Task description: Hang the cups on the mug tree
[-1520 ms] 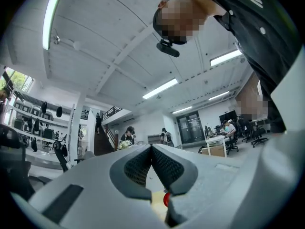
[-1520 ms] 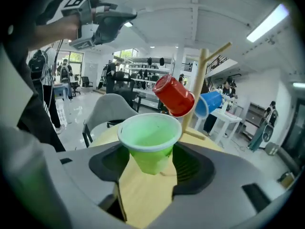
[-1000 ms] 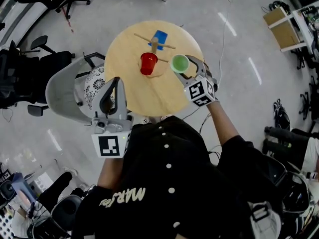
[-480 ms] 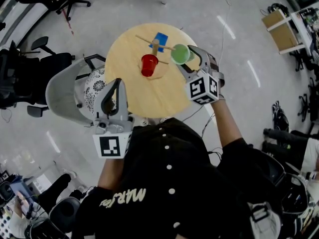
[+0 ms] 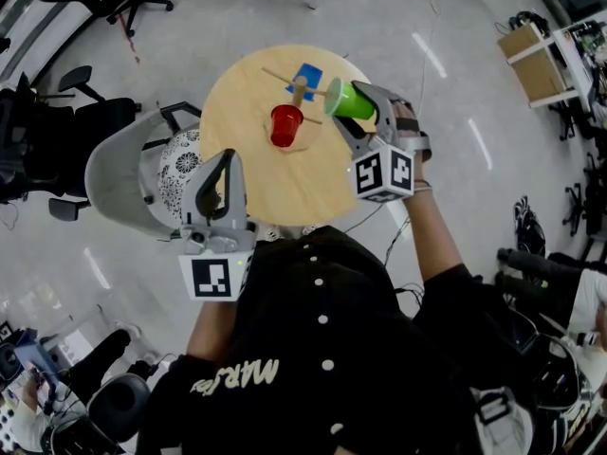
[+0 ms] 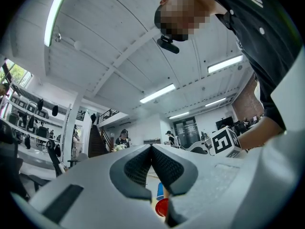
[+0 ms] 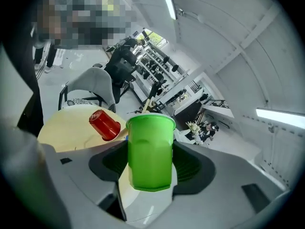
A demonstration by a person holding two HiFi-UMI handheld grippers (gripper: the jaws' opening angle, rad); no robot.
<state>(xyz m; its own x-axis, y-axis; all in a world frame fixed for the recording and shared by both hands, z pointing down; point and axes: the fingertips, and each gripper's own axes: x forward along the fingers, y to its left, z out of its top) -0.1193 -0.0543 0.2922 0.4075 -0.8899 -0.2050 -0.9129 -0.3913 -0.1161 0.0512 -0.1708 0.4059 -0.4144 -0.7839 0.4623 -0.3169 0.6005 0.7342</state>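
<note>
A wooden mug tree (image 5: 299,87) stands at the far side of the round wooden table (image 5: 256,183). A red cup (image 5: 285,124) hangs tilted on one of its pegs, and it also shows in the right gripper view (image 7: 105,124). My right gripper (image 5: 358,110) is shut on a green cup (image 5: 343,98), held above the table just right of the tree and tipped on its side, mouth toward the tree. In the right gripper view the green cup (image 7: 150,151) sits squeezed between both pads. My left gripper (image 5: 220,155) is shut and empty over the table's near left edge, its pads meeting (image 6: 151,148).
A blue patch (image 5: 305,72) lies on the table behind the tree. A grey chair (image 5: 119,173) with a patterned cushion (image 5: 180,159) stands against the table's left side. Office chairs (image 5: 38,131) and a cardboard box (image 5: 533,50) stand farther off on the floor.
My right gripper has risen with the green cup and rolled, moving it toward the tree and tipping it from mouth-up onto its side. The left gripper has stayed put.
</note>
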